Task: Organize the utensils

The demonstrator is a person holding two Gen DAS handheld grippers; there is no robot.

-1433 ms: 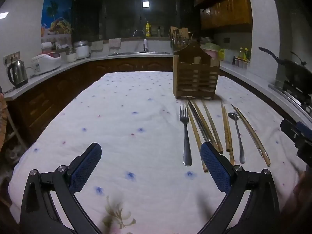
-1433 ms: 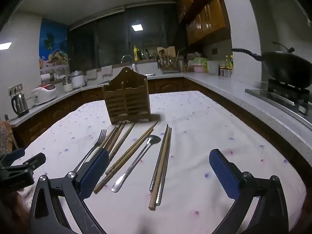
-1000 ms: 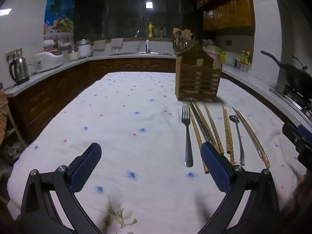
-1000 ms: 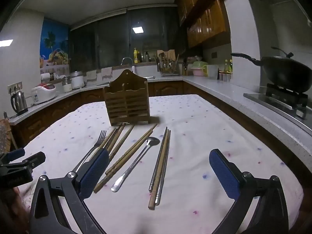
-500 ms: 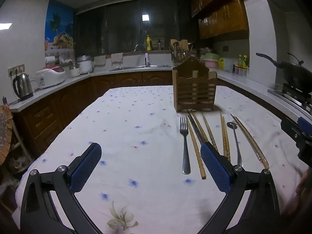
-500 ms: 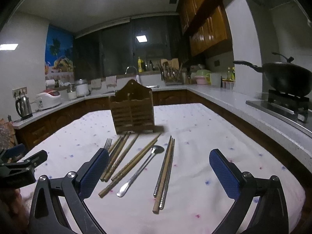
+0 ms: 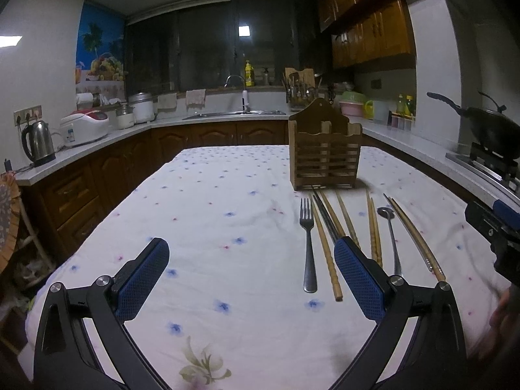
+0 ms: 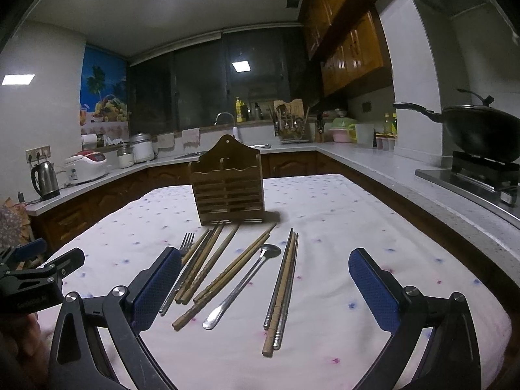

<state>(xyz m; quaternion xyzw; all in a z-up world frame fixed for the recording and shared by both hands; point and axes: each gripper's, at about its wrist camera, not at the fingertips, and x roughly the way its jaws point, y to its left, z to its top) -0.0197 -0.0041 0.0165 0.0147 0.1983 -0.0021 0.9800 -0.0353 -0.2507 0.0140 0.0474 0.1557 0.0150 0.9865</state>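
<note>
A wooden slatted utensil holder (image 7: 325, 154) (image 8: 227, 188) stands upright on the cloth-covered table (image 7: 211, 214). In front of it lie a metal fork (image 7: 308, 247) (image 8: 185, 243), a metal spoon (image 7: 391, 240) (image 8: 247, 279) and several wooden and metal chopsticks (image 7: 325, 247) (image 8: 282, 286), side by side. My left gripper (image 7: 250, 269) is open and empty above the near table, left of the fork. My right gripper (image 8: 265, 279) is open and empty, held over the near ends of the chopsticks and spoon.
Kitchen counters run round the table, with a kettle (image 7: 37, 143), a rice cooker (image 7: 84, 126) and a sink (image 7: 234, 113) at the back. A black wok (image 8: 481, 133) sits on the stove to the right. The table's near edge is close below both grippers.
Both grippers have tilted upward and drawn back a little, so the utensils and holder sit lower in both views. Both stay open. Nothing on the table has moved.
</note>
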